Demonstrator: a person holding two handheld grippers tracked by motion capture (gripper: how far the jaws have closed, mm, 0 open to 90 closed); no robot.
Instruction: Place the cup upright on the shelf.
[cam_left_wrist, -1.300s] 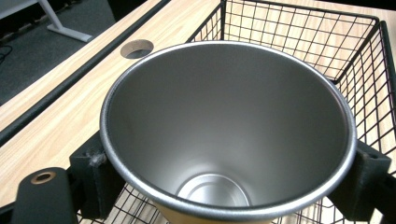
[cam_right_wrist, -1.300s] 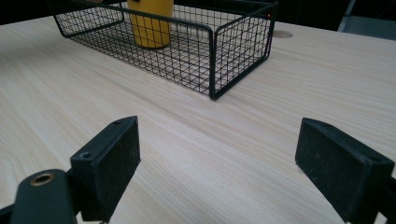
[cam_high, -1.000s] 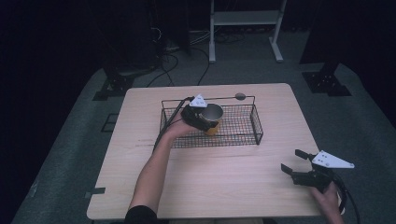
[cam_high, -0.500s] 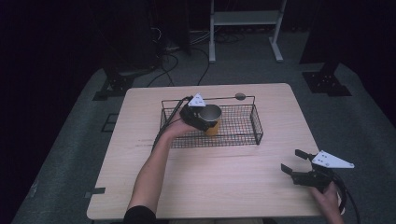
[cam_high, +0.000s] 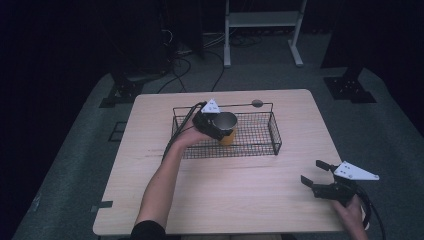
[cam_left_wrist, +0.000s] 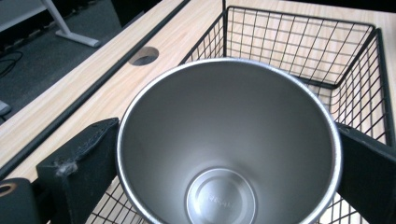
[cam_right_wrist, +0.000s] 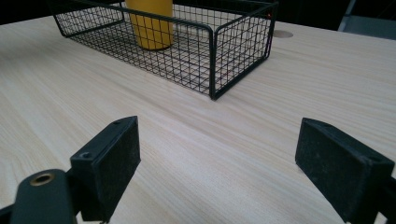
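Left gripper view is looking straight down into the cup (cam_left_wrist: 229, 149), which is sitting between the two black jaws, each jaw pressing against its outer wall just under the rim. The cup's inside is showing as brushed steel, tapering to a round bottom with a stamped ring; some embossed lettering is lying across that bottom, too faint to read. From the high view, the left gripper (cam_high: 216, 125) is holding the cup (cam_high: 224, 126) upright inside the wire basket (cam_high: 260, 142), towards its left half, and the cup's outer wall is showing yellow-orange below the silver rim. The basket is standing on the wooden table (cam_high: 225, 185). The right gripper (cam_high: 316, 174) is hovering near the table's front right corner, its jaws standing wide apart with nothing between them, well apart from the basket.
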